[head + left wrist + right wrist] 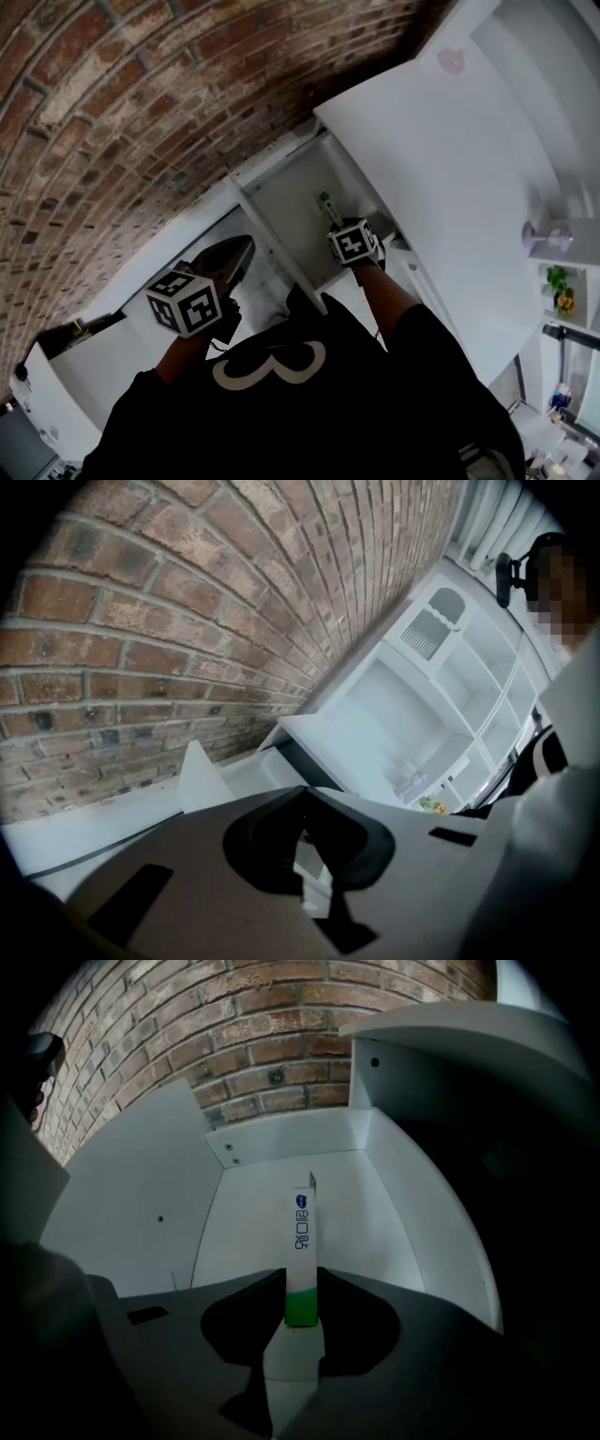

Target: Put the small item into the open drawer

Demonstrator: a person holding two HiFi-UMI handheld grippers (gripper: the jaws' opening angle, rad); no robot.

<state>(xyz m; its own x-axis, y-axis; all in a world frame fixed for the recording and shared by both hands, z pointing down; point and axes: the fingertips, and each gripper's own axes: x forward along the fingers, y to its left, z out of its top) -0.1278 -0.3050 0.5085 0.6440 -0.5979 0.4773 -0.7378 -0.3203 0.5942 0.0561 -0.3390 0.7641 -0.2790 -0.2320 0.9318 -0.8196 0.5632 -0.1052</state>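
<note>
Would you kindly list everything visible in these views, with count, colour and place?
brick wall: one, red-brown, behind the drawer
drawer: one, white, open, against the wall
cabinet top: one, white, beside the drawer
shelf unit: one, white, further along the wall
tube: one, white with a green end, over the drawer
black shirt: one, on the person, bottom of the head view
left claw: one, dark grey, shut and empty, left of the drawer
right claw: one, dark grey, shut on the tube

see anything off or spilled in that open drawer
Nothing stands out. The drawer looks clean and undamaged inside, and the white tube with a green end sits straight in the right gripper.
</note>
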